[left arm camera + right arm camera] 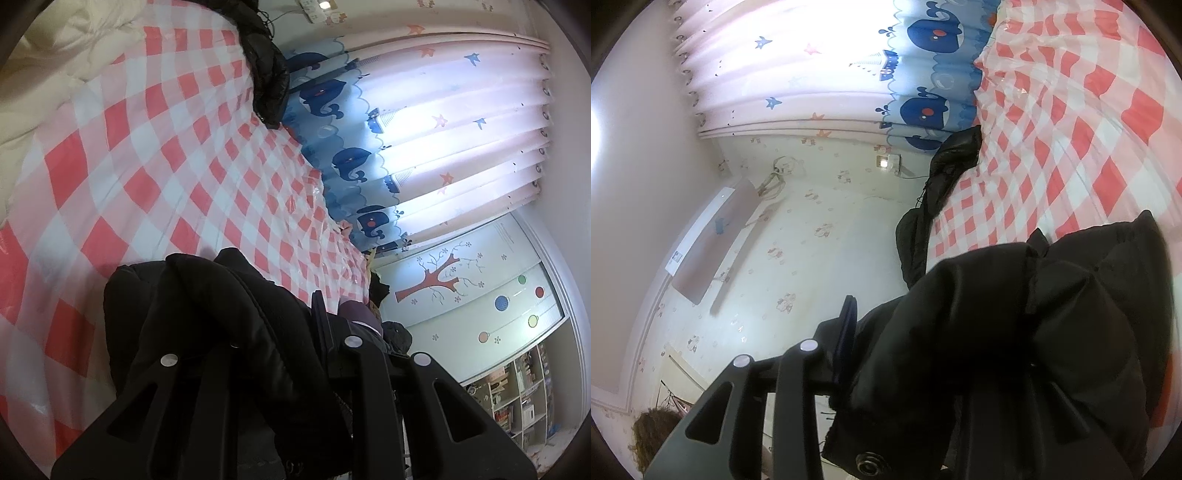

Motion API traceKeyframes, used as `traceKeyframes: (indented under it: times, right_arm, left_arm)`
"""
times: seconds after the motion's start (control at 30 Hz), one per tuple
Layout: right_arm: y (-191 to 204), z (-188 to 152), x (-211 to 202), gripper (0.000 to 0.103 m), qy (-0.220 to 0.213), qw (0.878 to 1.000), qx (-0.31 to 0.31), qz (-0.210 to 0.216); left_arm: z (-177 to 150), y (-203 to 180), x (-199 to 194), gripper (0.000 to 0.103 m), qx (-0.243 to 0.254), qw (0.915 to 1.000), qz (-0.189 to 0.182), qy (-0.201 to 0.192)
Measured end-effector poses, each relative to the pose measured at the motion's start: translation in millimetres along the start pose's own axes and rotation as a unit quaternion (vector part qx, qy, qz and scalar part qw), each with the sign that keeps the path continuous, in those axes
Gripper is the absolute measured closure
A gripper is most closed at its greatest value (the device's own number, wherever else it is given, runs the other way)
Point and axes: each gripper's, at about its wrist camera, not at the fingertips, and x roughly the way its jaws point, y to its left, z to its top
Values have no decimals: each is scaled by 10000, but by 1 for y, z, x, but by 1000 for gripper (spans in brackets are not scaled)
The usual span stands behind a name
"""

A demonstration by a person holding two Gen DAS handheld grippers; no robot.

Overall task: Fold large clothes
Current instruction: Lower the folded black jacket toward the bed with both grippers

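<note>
Black padded jacket bunches in both clamped grippers, left gripper and right gripper; only the right view shows its metal snap.

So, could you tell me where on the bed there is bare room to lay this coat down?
The widest free patch is the checked sheet between the cream duvet and the whale curtain. It is crowded at the far edge, where a second black garment lies, and near the grippers, where the black padded coat bunches over the left gripper and right gripper.
</note>
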Motion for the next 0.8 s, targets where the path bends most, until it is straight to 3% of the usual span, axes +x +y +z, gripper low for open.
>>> traceKeyframes:
  times: [0.8]
  right_arm:
    - [-62,22,23,66,-36,9973,456,-569]
  left_arm:
    - [21,57,53,88,-429,9984,365,99]
